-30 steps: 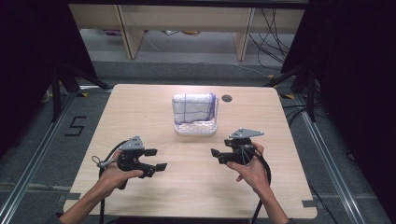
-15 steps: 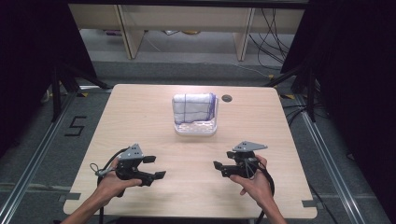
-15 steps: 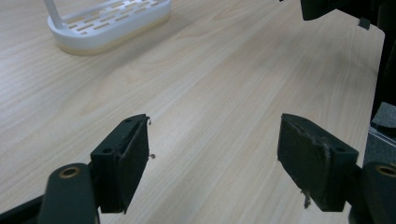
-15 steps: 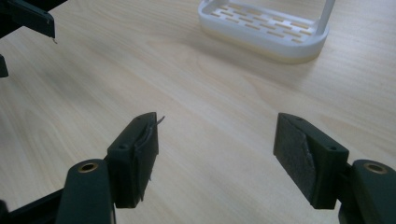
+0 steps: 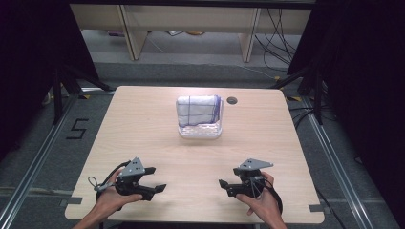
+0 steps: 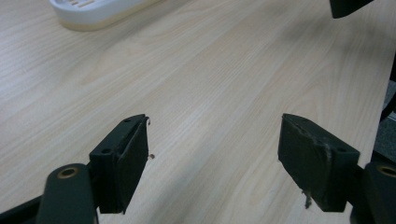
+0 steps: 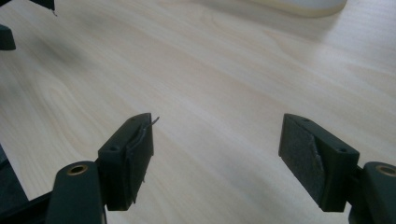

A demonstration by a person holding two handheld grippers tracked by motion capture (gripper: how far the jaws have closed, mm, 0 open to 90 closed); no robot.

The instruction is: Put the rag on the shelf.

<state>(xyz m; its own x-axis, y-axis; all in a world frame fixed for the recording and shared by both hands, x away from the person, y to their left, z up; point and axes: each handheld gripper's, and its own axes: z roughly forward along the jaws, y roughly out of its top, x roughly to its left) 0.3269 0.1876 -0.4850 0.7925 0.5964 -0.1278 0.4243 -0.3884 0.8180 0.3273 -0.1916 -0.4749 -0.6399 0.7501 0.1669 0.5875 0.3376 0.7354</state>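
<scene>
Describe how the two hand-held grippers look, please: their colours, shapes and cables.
Both are black. The left hand-held gripper and the right hand-held gripper each carry a grey three-cornered plate on top and trail a black cable. Each has two blocky black jaws with dark pads, frayed at the edges. No sleeves are visible on the forearms.

cloth point(image 5: 197, 110): white, blue grid lines | folded, upright | in clear tray point(image 5: 200, 132) | table's far middle
</scene>
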